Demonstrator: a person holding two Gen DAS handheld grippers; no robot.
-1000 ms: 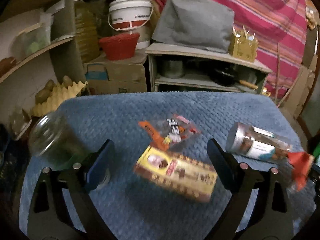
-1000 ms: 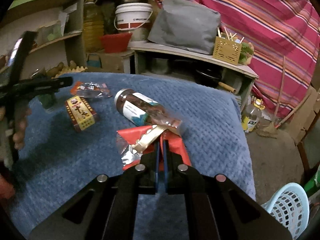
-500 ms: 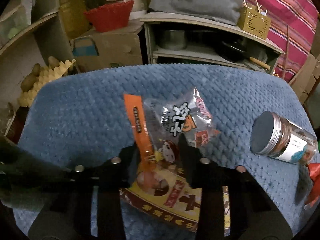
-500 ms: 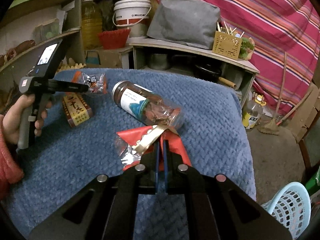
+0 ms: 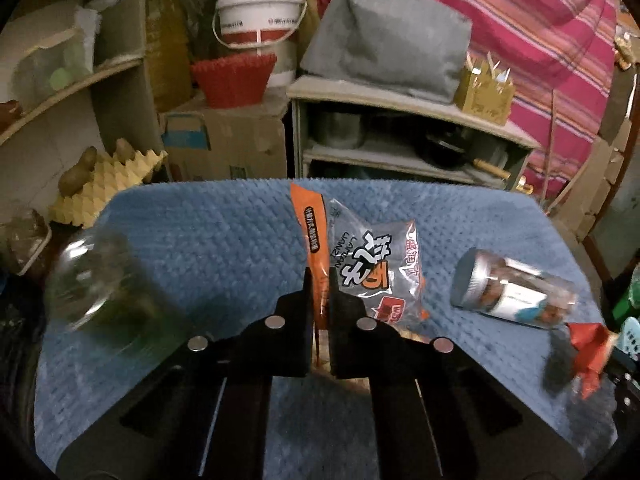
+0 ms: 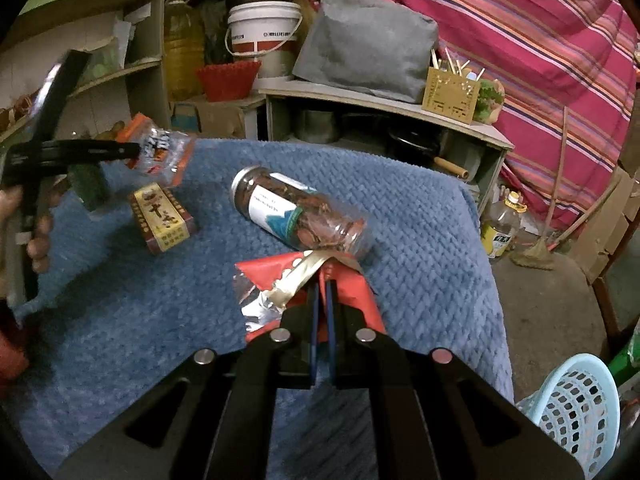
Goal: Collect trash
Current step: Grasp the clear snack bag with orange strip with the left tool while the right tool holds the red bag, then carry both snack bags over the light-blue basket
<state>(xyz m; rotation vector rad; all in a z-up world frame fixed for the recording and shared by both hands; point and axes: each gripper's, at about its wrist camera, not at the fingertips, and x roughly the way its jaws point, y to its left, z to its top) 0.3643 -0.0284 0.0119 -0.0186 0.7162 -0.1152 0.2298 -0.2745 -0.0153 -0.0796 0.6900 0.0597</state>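
My left gripper (image 5: 319, 278) has its jaws closing tight, pads pressed on the orange edge strip of a clear snack wrapper (image 5: 372, 272). In the right wrist view the left gripper (image 6: 134, 151) holds that wrapper (image 6: 164, 152) up above the blue cloth (image 6: 400, 208). My right gripper (image 6: 320, 286) is shut on a crumpled red and gold wrapper (image 6: 276, 270). A yellow box (image 6: 162, 218) lies flat on the cloth. A metal-lidded jar (image 6: 296, 212) lies on its side just beyond the red wrapper.
A glass jar (image 5: 104, 288) lies at the cloth's left edge. A pale blue basket (image 6: 576, 404) stands on the floor at the right. Behind the table are shelves, a cardboard box, a white bucket (image 5: 260, 12) and a red bowl (image 5: 234, 80).
The left gripper closed from wide open onto the snack wrapper's orange edge and lifted it off the yellow box. The right gripper stayed still with the red wrapper.
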